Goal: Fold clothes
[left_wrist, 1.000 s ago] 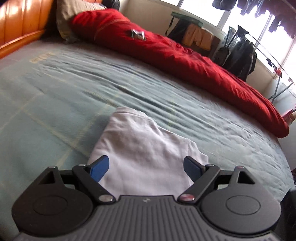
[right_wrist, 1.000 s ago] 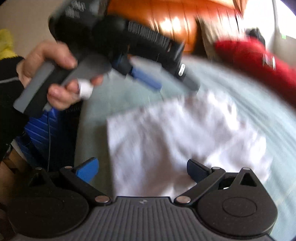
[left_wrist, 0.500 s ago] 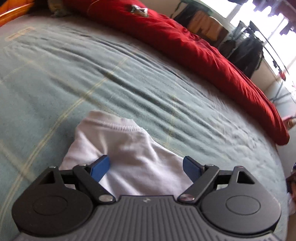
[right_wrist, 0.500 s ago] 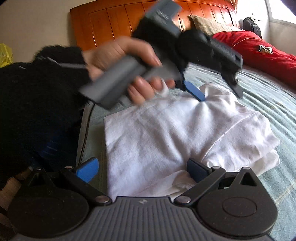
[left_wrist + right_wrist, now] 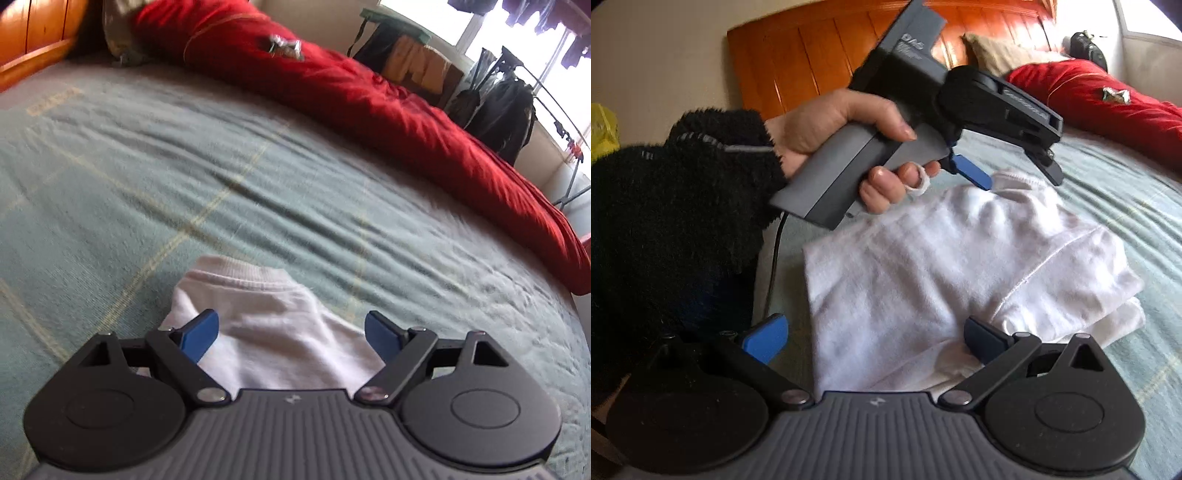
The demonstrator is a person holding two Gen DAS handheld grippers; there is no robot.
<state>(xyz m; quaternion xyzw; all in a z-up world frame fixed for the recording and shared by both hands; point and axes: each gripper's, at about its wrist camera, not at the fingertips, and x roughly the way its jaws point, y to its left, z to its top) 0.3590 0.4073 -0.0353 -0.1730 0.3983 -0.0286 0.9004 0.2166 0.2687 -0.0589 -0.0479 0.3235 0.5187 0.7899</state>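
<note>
Folded white garment, no legible writing.

White garment: soft knitted cotton-like cloth, matt, with a ribbed hem and stitched seams. Bedspread beneath it: teal woven cloth, matt, finely rippled, with pale yarn lines. Red quilt beyond the garment: smooth cloth with a faint sheen. Headboard behind the garment: varnished wood, glossy. Left claw: matt black plastic links, blue pads, bright metal pivot pins, ribbed grey housing. Sleeve beside the garment: black fleecy pile, rough.
</note>
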